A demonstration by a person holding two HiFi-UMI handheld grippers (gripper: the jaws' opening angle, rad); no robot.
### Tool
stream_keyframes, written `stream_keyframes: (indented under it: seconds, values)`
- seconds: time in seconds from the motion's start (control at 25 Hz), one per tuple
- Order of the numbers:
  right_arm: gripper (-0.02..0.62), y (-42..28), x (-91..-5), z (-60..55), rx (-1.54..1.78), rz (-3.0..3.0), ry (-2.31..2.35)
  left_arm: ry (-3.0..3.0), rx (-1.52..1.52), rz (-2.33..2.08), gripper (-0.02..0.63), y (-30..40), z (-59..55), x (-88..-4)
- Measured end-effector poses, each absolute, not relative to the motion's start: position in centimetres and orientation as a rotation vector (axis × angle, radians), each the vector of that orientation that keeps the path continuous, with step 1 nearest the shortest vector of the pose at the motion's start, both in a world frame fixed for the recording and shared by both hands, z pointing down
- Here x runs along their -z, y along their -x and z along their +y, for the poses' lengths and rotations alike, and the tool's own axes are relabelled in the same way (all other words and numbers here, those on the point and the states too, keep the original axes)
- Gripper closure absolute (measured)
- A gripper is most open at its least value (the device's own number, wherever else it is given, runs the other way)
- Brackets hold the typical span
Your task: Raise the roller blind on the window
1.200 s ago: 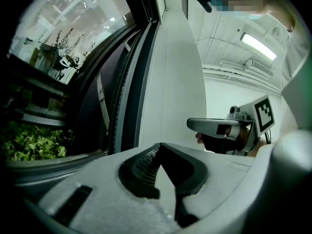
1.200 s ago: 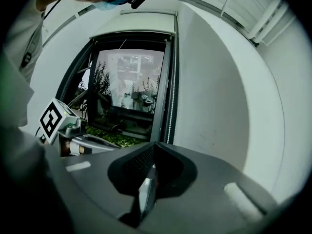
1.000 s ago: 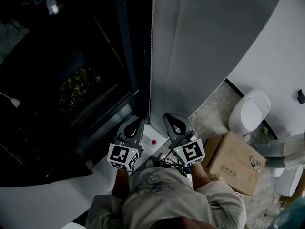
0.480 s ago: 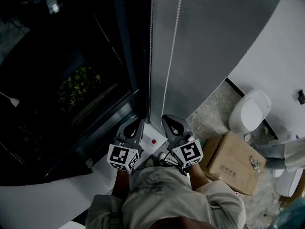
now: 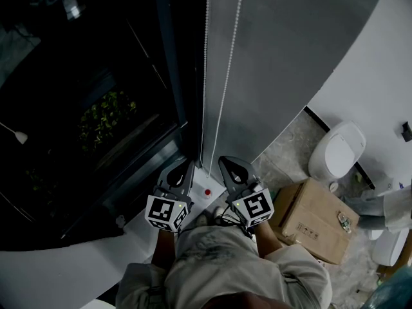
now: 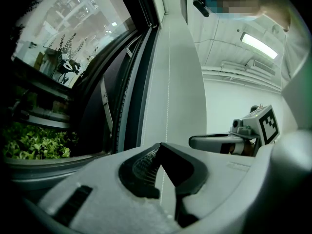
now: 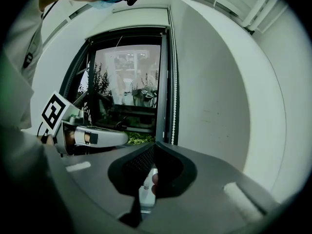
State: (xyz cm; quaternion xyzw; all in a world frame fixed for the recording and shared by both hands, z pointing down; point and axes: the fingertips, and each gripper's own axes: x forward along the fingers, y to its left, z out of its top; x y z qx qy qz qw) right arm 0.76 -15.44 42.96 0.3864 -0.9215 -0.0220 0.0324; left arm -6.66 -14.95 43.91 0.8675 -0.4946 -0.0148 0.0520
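White bead chain (image 5: 206, 76) is the whole game here: it hangs straight up and down beside the dark window frame (image 5: 168, 56), with its second strand (image 5: 227, 76) leaning off to the right higher up. Both strands come down into the gap between my two tools, so the long axis is vertical and both tools point level, crosswise to it. My left tool (image 5: 187, 165) is the nearer one: jaws pinched tight, and in its own view the chain runs dead onto the tips and shows again through the loop under them, so I'd say it's nipped on a strand. My right tool (image 5: 225, 159) has its jaws together too, but on nothing; the strands sit just ahead of its tips, a touch to the right. The roller blind's cloth I can't pick out in any view; the glass (image 5: 96, 108) looks bare nearly to the top, so I reckon it's mostly up. Room-wise: the frame crowds the left, the grey wall (image 5: 290, 56) sits right behind the chain, the white ledge (image 5: 217, 187) with its red button (image 5: 207, 192) is straight below, and the cardboard box (image 5: 315, 217) and toilet (image 5: 338, 150) are well off to the right. Free travel is really just up and down the chain, so the next pull should stay in line with it
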Motion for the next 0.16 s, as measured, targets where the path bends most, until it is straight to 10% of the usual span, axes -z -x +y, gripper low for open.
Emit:
stream_keyframes:
  seconds: [0.16]
  values:
    - [0.588,-0.63,-42.77,-15.48,0.086,-2.845,-1.193,-2.634,0.047,-1.505,0.601,6.88,-14.96,-43.94]
